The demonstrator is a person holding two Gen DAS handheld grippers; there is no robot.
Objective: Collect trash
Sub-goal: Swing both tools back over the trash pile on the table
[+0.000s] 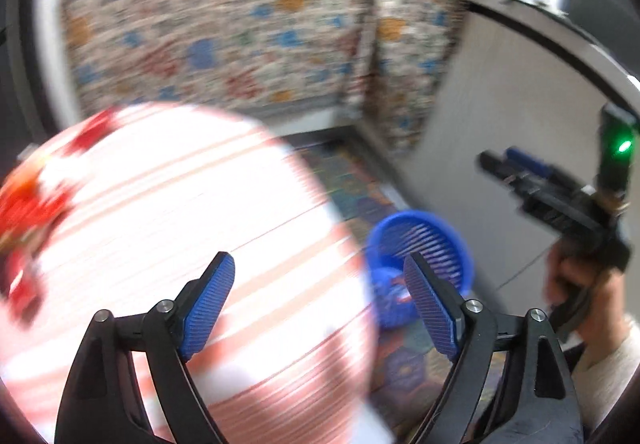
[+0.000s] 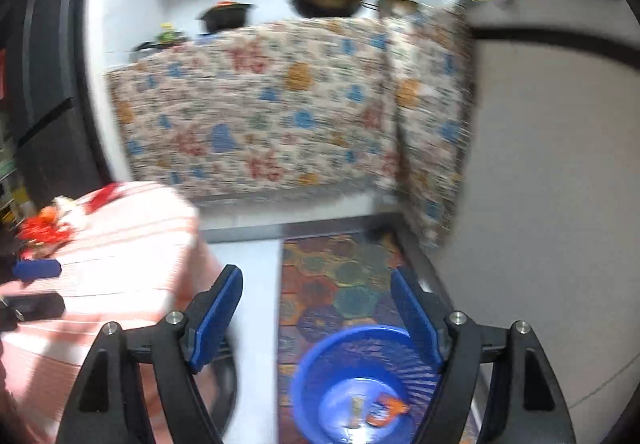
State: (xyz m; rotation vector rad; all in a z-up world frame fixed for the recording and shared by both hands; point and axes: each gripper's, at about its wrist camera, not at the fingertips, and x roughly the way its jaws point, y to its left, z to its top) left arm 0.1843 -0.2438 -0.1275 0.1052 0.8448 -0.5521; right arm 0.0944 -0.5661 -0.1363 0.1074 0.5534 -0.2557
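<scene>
- Down on the patterned floor mat stands the blue basket, wrappers lying in its bottom, right under the right gripper, whose fingers are spread wide with nothing between them.
- Left gripper is spread too, empty, hanging over the right edge of the striped table; the basket sits just beyond that edge.
- Red trash is piled near the table's far left edge, well apart from both tools.
- Only the left view catches the person's hand holding the other gripper; only the right view shows the pans on the counter.
</scene>
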